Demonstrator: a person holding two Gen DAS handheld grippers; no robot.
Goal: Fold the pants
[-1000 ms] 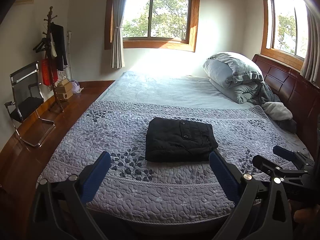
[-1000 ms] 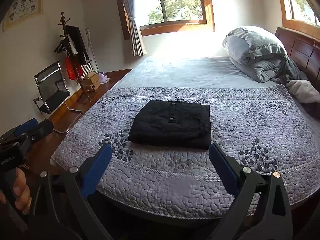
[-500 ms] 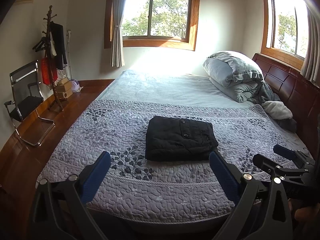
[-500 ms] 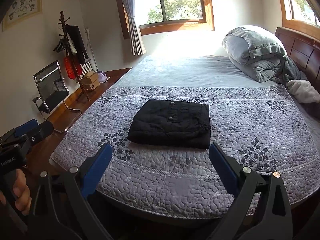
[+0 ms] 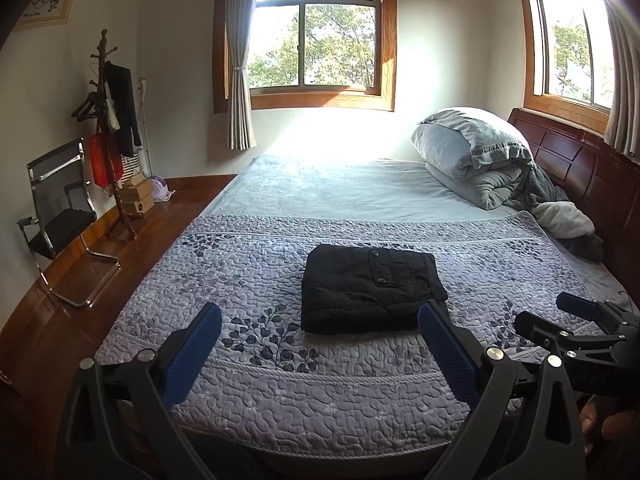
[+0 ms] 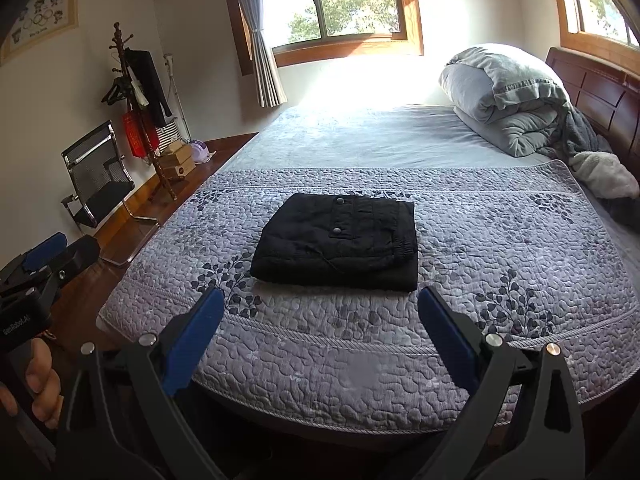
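White lettering on the left tool's black body, seen from the right wrist, seems to read "GenRobot.AI". The black pants (image 5: 370, 288) lie folded into a thick, puffy rectangle with two snap buttons, on the stitched, leaf-patterned grey quilt (image 5: 280, 364) near the bed's front edge. The left tool (image 5: 320, 332) and right tool (image 6: 320, 316) hang spread wide, blue pads (image 6: 192, 332) empty, short of the pants.

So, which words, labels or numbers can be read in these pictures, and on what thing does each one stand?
"GenRobot.AI": white letters on the black body of the left tool, right wrist view.
Framed poster on the wall: figures and rings, any words too small to read.
Red bag on the coat rack: marks too blurred to read.
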